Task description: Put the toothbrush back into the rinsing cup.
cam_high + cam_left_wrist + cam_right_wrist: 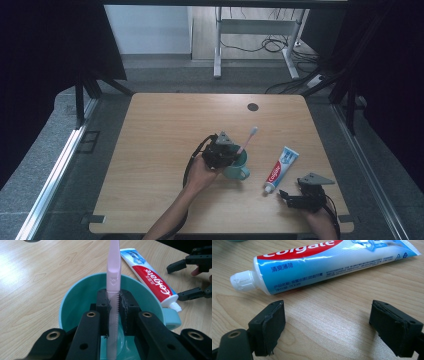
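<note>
A teal mug point(238, 167) point(82, 297) stands near the middle of the wooden table point(165, 130). My left gripper point(223, 150) point(114, 308) hovers over the mug's mouth, shut on the handle of a pink toothbrush point(248, 139) point(113, 277); its lower end reaches into the mug. A toothpaste tube point(281, 169) point(150, 275) point(332, 262) lies flat to the right of the mug, white cap toward me. My right gripper point(286, 199) point(327, 322) rests low on the table just short of the cap, open, nothing between its pads.
A dark round grommet point(253, 107) sits near the table's far edge. Beyond the table stand the white legs of a desk point(218, 50) with cables on the floor. Black frame posts flank the table on both sides.
</note>
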`<state>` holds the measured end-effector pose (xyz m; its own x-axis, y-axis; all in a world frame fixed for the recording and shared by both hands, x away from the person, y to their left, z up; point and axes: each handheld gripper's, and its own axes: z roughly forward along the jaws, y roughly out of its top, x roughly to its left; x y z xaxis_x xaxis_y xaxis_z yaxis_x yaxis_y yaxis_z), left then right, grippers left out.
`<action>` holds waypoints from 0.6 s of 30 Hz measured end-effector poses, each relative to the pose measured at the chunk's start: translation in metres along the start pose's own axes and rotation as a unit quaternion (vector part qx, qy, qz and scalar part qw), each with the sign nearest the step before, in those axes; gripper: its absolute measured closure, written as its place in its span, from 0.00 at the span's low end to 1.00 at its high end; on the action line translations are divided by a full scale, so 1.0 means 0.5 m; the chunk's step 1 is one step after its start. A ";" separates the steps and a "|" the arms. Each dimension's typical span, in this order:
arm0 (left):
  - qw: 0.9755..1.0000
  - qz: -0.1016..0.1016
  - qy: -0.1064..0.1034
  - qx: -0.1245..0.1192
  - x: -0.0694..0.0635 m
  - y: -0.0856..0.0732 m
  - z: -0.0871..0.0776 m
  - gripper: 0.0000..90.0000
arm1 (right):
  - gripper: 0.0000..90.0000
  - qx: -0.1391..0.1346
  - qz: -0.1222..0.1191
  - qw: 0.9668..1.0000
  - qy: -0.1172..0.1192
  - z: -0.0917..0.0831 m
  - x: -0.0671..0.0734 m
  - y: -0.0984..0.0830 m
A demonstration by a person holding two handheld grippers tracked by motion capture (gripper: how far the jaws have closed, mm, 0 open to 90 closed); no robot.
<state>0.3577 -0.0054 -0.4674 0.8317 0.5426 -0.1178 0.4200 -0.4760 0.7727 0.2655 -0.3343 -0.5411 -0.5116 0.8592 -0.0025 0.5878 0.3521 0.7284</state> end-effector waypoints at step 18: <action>1.000 -0.007 0.008 0.028 0.004 -0.009 0.018 0.85 | 0.15 0.000 0.001 1.000 0.000 0.000 0.000 0.000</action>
<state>0.3610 -0.0084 -0.4766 0.8195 0.5607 -0.1184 0.4524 -0.5061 0.7343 0.2654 -0.3342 -0.5411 -0.5112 0.8595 -0.0013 0.5888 0.3513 0.7279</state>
